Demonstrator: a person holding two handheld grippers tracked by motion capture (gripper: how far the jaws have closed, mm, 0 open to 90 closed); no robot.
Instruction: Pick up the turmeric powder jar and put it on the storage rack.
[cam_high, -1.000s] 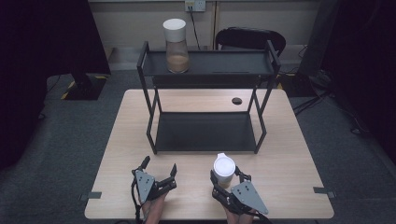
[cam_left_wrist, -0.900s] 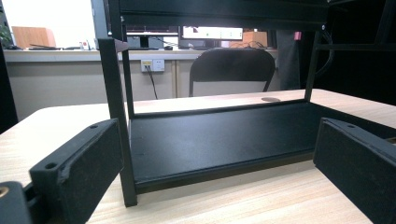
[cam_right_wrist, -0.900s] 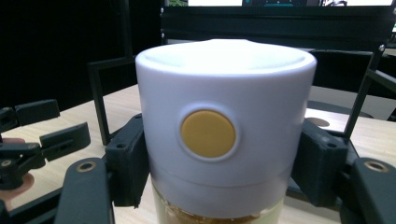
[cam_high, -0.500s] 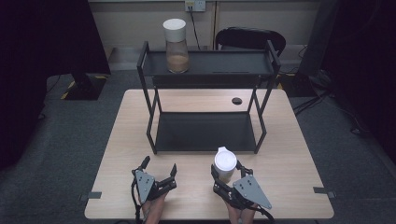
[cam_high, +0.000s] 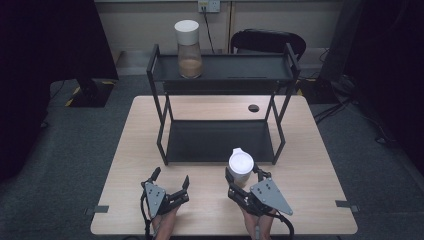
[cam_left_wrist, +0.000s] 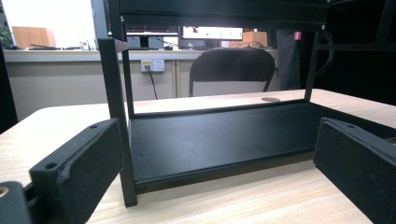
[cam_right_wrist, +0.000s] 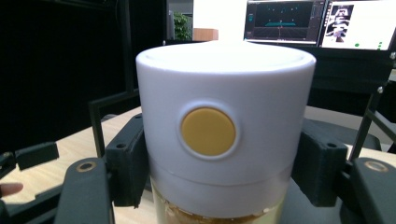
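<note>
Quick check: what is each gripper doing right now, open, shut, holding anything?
Left gripper: open, nothing between its jaws, low over the table.
Right gripper: shut on the white-lidded jar, jaws clamped on both sides.

Overhead view; two close claw views

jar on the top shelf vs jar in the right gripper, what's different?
The shelf jar stands free on the rack's top shelf; the held jar sits clamped between the right gripper jaws, at the table's near side in front of the rack. The shelf jar's brown fill shows clearly in the high view; the held jar's contents barely show under its lid. Both have white lids and clear bodies.
</note>
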